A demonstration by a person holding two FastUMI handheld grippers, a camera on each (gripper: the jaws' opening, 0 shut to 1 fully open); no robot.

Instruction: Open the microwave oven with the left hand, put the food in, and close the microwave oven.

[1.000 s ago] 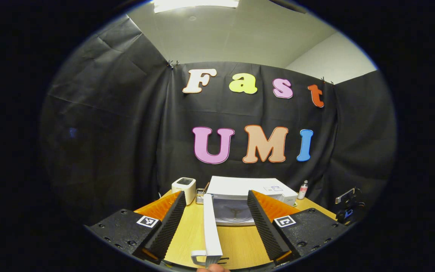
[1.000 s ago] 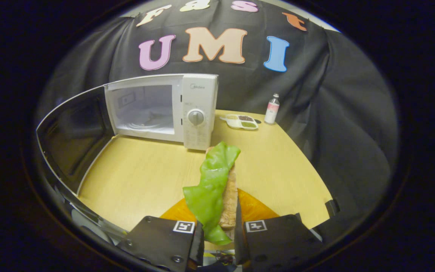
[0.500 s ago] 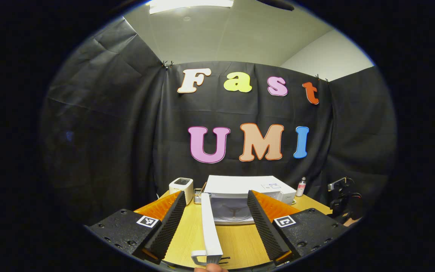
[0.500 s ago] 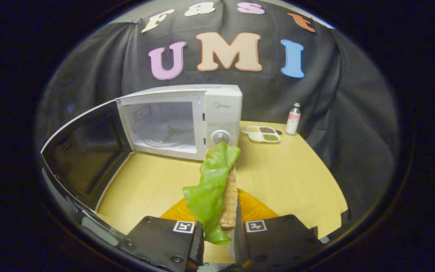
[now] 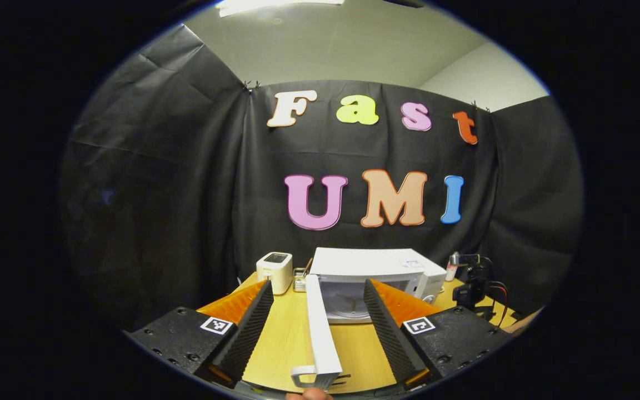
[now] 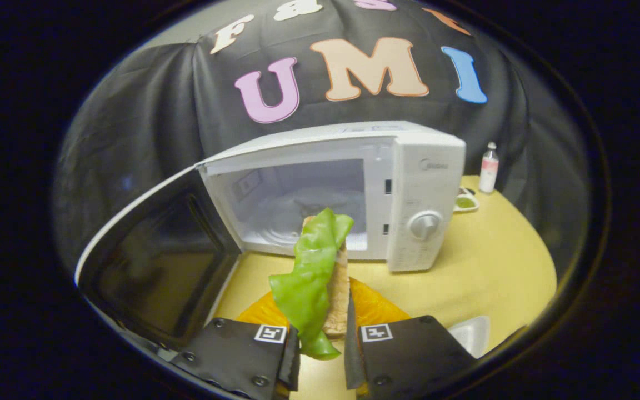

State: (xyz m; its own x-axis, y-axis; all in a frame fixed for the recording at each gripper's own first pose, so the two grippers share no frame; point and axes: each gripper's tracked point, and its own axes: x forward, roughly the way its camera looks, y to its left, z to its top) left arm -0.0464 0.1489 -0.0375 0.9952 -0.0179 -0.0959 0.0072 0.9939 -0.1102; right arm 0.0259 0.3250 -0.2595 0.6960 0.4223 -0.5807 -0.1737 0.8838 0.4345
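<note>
Left gripper view: my left gripper (image 5: 317, 325) is spread wide, fingers apart, gripping nothing. The white edge of the microwave door (image 5: 320, 333) stands between the ribbed black pads (image 5: 248, 330) without touching either.
Left gripper view, far side: the microwave oven (image 5: 378, 275) sits at the back of the wooden table (image 5: 286, 344), cavity facing me. A small white box-shaped appliance (image 5: 275, 271) stands just to its left. The other gripper shows dark at the right, beyond the oven.
Right gripper view: my right gripper (image 6: 320, 347) is clenched on the food (image 6: 320, 278), both fingers pressing its lower end.
Food: a flat, grainy tan slab with a glossy, wrinkled green leaf along its left face. It stands upright, its tip in front of the open cavity, not yet inside.
Door, right gripper view: swung fully open to the left, with a dark reflective inner panel (image 6: 153, 261) and a white rim.
Oven front: smooth white plastic with a round dial (image 6: 424, 225).
Table, right: a small bottle (image 6: 488, 166) near the wall; a white tray corner (image 6: 470, 336) beside my right finger.
</note>
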